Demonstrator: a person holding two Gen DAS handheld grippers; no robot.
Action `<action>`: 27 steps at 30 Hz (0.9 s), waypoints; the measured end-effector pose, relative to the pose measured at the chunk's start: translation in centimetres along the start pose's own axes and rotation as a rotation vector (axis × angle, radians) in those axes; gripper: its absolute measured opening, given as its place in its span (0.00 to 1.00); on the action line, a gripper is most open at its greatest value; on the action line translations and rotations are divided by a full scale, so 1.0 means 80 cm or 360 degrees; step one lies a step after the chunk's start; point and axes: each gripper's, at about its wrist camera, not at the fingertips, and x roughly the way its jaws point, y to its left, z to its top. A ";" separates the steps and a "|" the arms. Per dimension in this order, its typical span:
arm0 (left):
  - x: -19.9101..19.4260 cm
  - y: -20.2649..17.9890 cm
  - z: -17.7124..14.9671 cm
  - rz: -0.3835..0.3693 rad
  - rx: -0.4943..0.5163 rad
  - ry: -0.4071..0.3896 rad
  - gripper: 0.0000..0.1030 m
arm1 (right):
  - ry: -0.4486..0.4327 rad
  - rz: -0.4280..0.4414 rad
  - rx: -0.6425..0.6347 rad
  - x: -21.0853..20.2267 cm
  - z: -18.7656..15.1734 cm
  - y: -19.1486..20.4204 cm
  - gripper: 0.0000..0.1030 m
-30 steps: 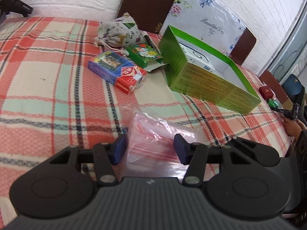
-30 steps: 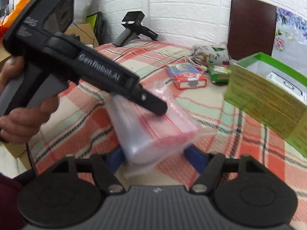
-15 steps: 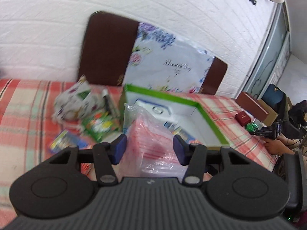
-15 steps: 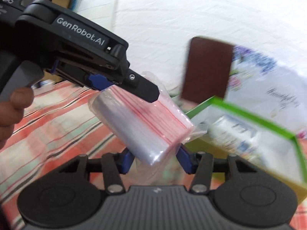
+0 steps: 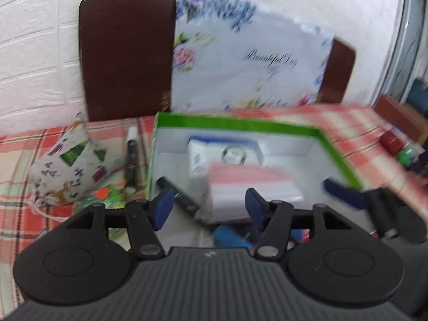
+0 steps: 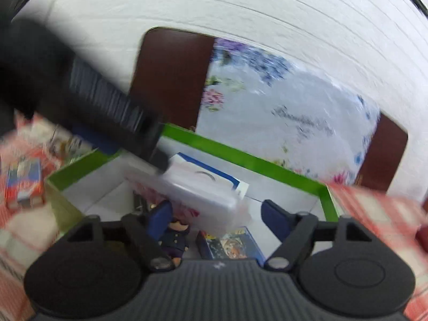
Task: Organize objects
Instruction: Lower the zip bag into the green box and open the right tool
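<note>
Both grippers' jaws are opening: the left gripper and right gripper release the zip-bag pack, dropping between them into the green box. Pouch, marker and card boxes remain outside.

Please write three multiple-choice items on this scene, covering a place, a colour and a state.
1. Where is the clear plastic bag with red stripes? A over the open box; B on the chair; C on the floor.
2. What colour is the rim of the open cardboard box? A blue; B green; C black.
3. How does the black marker pen with a white cap lie? A inside the box; B upright; C flat on the checked cloth beside the box.

A: the bag overlaps the box's white inside.
B: a green edge frames it.
C: it lies left of the box wall.
</note>
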 end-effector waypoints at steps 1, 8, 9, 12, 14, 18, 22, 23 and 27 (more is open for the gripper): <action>-0.002 0.000 -0.006 0.0023 0.0007 -0.0004 0.58 | -0.0014 -0.0001 0.0004 -0.004 -0.001 0.001 0.77; -0.046 -0.003 -0.037 0.0062 0.0103 -0.0104 0.58 | -0.0088 0.0039 0.0038 -0.028 -0.018 0.012 0.83; -0.053 -0.004 -0.040 0.0066 0.0117 -0.0118 0.58 | -0.0094 0.0045 0.0048 -0.033 -0.019 0.014 0.83; -0.059 -0.007 -0.039 0.0109 0.0136 -0.0157 0.59 | -0.0133 0.0057 0.0058 -0.044 -0.016 0.019 0.84; -0.067 -0.001 -0.046 0.0127 0.0113 -0.0166 0.59 | -0.0155 0.0070 0.0060 -0.054 -0.017 0.024 0.85; -0.082 0.024 -0.066 0.0216 0.0078 -0.0147 0.60 | -0.0181 0.0115 0.0004 -0.069 -0.021 0.045 0.85; -0.083 0.061 -0.089 0.0322 -0.0010 -0.0052 0.60 | -0.0137 0.0169 -0.0047 -0.070 -0.027 0.070 0.85; -0.083 0.071 -0.094 0.0349 -0.0029 -0.0035 0.60 | -0.0124 0.0186 -0.0057 -0.070 -0.029 0.075 0.85; -0.087 0.104 -0.116 0.0446 -0.0093 0.0010 0.60 | -0.0081 0.0265 -0.0124 -0.071 -0.033 0.102 0.85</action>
